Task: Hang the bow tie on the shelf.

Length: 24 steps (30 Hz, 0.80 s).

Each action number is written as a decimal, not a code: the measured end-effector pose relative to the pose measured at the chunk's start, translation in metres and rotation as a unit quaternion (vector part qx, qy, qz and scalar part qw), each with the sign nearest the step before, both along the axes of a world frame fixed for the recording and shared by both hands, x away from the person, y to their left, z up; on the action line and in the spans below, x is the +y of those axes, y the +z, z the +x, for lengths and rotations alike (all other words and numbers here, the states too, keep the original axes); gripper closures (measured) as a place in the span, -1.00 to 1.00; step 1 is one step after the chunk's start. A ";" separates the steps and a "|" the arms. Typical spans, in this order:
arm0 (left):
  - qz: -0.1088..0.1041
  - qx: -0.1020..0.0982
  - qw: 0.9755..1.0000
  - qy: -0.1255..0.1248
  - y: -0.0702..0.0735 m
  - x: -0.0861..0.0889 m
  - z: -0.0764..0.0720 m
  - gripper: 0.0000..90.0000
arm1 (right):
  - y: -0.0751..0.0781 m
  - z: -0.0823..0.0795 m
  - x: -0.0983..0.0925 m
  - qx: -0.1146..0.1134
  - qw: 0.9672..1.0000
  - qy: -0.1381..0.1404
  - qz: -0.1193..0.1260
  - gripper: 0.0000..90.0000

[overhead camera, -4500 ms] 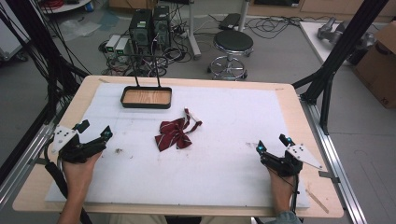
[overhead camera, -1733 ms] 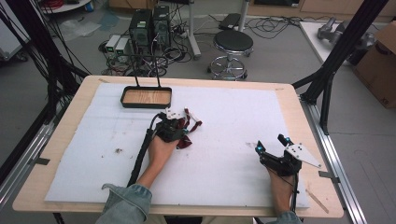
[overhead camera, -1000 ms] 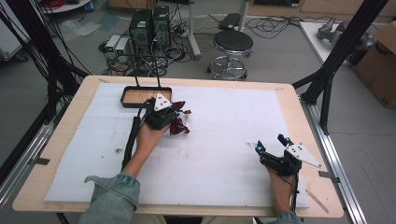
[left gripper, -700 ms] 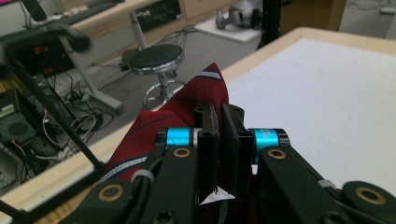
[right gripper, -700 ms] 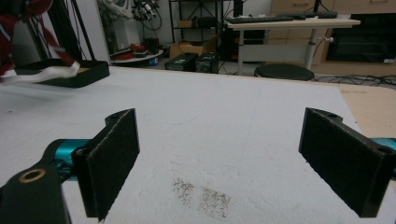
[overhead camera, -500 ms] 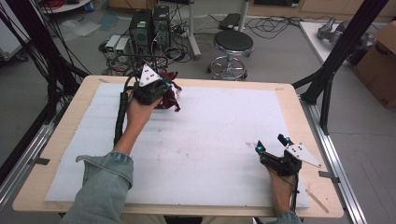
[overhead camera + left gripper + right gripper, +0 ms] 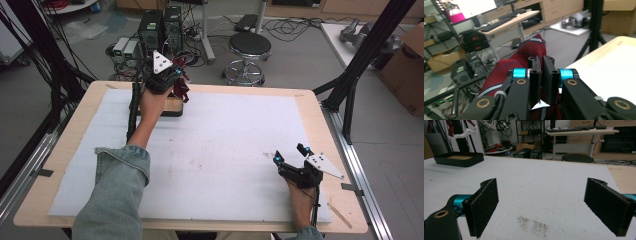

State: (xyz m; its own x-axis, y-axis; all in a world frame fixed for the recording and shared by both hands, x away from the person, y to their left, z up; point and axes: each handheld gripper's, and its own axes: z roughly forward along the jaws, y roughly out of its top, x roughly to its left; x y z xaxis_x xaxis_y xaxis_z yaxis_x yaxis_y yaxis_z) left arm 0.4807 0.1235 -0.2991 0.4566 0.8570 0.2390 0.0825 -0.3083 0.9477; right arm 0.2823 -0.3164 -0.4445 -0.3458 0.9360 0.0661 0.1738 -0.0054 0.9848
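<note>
White table (image 7: 240, 150), left tongs (image 7: 172, 80) clenched on red tie (image 7: 524, 60) above black tray (image 7: 459, 159), right tongs (image 7: 291, 161) released.

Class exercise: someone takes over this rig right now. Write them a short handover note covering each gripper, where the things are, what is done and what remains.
Left gripper: shut on the dark red striped necktie, held above the black rectangular tray at the table's far edge.
Right gripper: open, empty, resting on the white foam table cover near right.
Done: necktie lifted off the cover.
Left, probably: lower it into the tray and release.
</note>
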 end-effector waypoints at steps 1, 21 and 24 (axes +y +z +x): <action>0.002 0.000 1.000 0.005 0.000 0.000 0.002 0.87 | 0.000 0.000 0.000 0.000 1.000 -0.001 -0.001 -0.75; 0.035 0.024 0.991 0.125 -0.009 -0.012 0.010 0.86 | 0.000 0.001 0.000 0.001 1.000 0.006 0.002 -0.75; 0.039 0.021 0.989 0.138 -0.011 -0.014 0.011 0.86 | -0.001 0.001 0.000 0.001 1.000 0.006 0.002 -0.75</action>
